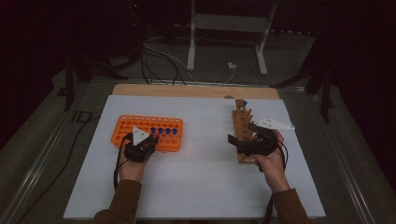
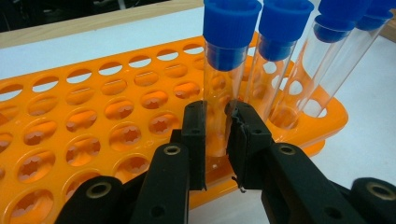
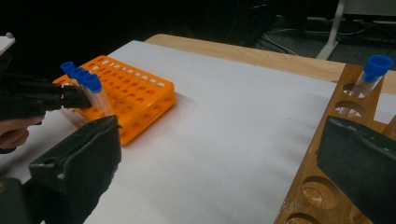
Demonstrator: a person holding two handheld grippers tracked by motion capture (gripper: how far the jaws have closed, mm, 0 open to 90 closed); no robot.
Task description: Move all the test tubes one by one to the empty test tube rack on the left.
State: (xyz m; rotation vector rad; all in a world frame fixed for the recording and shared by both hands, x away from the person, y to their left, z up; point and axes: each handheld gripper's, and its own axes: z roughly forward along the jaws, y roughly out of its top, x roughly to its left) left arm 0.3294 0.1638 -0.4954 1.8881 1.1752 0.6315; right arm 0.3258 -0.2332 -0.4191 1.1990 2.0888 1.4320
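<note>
Pads of my left tool [image 2: 215, 140] clamp a blue-capped tube [image 2: 224, 70] standing in the orange rack [image 2: 93, 140]; my right tool [image 3: 219, 158] gapes wide, empty, beside the wooden rack [image 3: 322, 186].

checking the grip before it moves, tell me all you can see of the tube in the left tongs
The tube is clear, plastic or glass by its look, with a blue screw cap, and seems empty. It stands nearly upright in a hole at the near edge of the orange rack, first in a row of blue-capped tubes. The left tongs are shut on its lower body, one pad on each side.
</note>
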